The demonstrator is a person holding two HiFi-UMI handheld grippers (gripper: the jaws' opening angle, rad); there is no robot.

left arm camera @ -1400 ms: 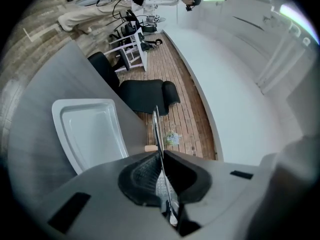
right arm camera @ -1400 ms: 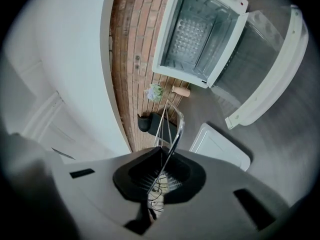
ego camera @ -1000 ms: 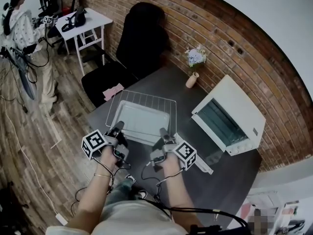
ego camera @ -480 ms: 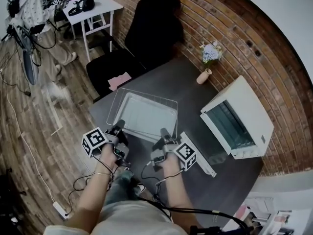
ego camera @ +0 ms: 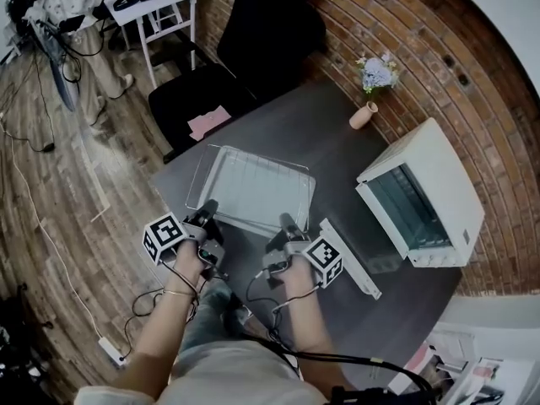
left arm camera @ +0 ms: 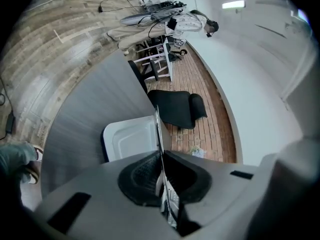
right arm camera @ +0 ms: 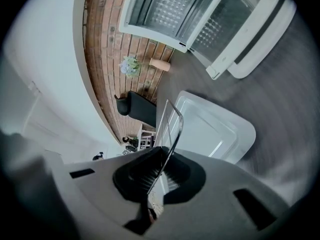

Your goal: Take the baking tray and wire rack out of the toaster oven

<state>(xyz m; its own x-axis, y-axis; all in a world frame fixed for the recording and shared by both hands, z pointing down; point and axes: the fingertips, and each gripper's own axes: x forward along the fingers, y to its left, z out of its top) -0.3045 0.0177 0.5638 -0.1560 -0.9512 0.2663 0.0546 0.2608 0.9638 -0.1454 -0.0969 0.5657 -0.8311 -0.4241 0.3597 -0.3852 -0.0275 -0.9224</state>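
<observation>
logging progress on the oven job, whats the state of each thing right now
toaster oven: door open, lowered toward the table
wire rack: out of the oven, over the tray, near edge gripped at two spots
baking tray: out of the oven, on the table under the rack
left gripper: fingers shut on the rack wire
right gripper: fingers shut on the rack wire
vase: upright

Wire rack (ego camera: 253, 188) of thin, shiny metal; baking tray (right arm camera: 210, 129) smooth, pale, matt metal; bench (ego camera: 337, 142) dark, smooth, matt. Toaster oven (ego camera: 439, 175) casing glossy white, wall (ego camera: 472, 83) rough red brick, floor (ego camera: 51, 209) wood planks.
</observation>
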